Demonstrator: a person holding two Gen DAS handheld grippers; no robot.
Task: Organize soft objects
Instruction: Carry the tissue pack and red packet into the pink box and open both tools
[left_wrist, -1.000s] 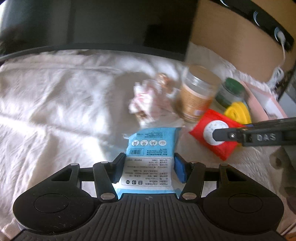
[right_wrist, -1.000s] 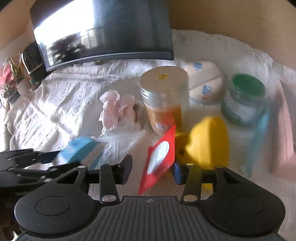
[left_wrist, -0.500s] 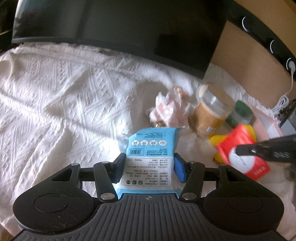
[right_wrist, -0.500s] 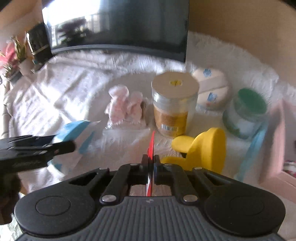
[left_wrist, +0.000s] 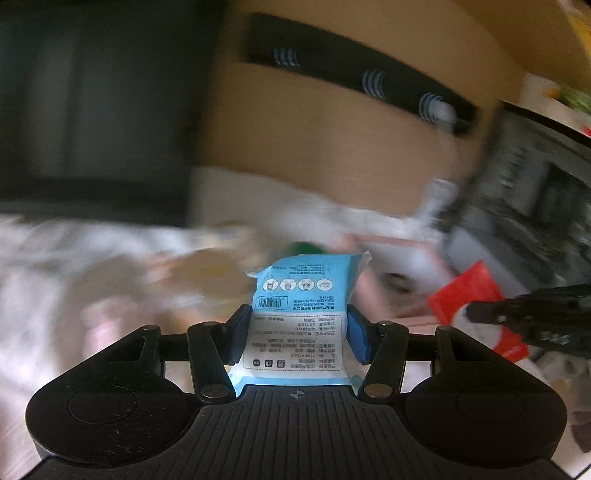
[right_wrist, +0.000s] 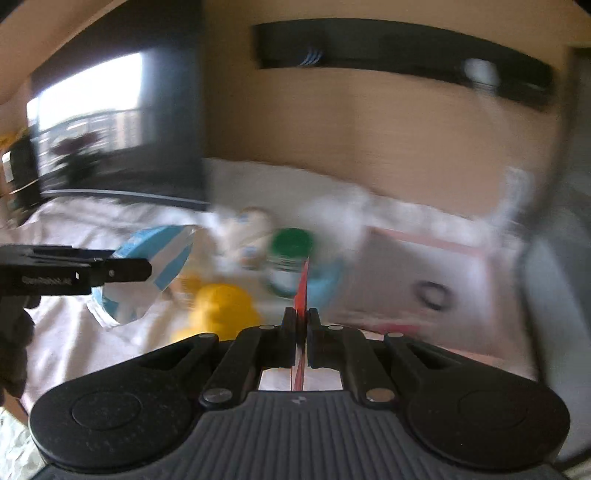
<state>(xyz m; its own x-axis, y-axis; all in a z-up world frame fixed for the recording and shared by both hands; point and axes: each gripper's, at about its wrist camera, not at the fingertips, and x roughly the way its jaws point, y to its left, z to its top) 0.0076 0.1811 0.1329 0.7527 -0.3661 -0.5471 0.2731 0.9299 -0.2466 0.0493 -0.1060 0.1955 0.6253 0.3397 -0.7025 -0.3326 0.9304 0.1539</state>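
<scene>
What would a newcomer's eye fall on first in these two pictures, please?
Probably the blue packet, clamped in the left gripper at the centre of the left view. Next comes the thin red packet, pinched edge-on in the right gripper, with a yellow toy and a green-lidded jar blurred behind.

The soft blue-and-white plastic wipes packet (left_wrist: 295, 317) bore a barcode, four round icons and upside-down print too small to read.
</scene>
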